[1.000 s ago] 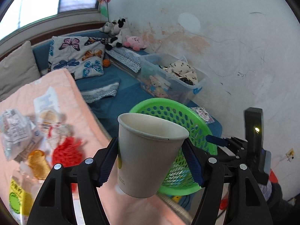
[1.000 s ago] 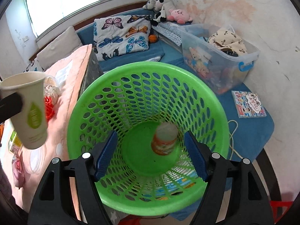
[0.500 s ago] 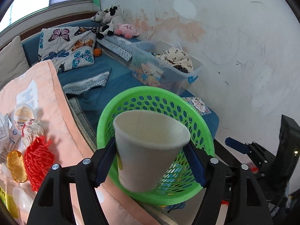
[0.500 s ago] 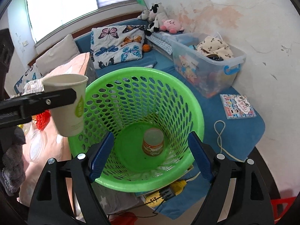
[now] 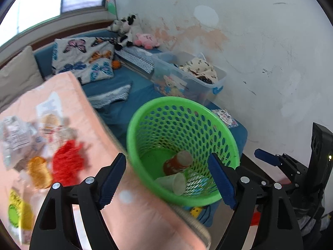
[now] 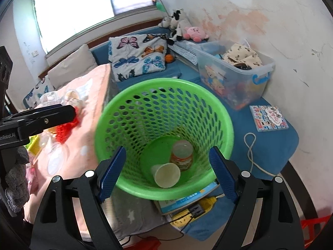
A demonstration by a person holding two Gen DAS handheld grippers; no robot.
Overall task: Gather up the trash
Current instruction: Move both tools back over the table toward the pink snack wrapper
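Observation:
The white paper cup lies on its side at the bottom of the green mesh basket, next to an orange-labelled container. My left gripper hangs over the basket's near-left rim and the pink blanket. Its jaws are opening and nothing is between them. The cup also shows below it. My right gripper stands open and empty above the basket. More trash lies on the blanket: a red mesh net, an orange wrapper and clear plastic packets.
A clear storage box with toys and cloth stands behind the basket by the wall. On the blue mat lie a picture book and a white cord. A yellow power strip sits under the basket's front.
The paper cup has left my left gripper and now lies in the basket. The left jaws have spread wider and that gripper has shifted back toward the blanket. The right gripper drew back slightly.

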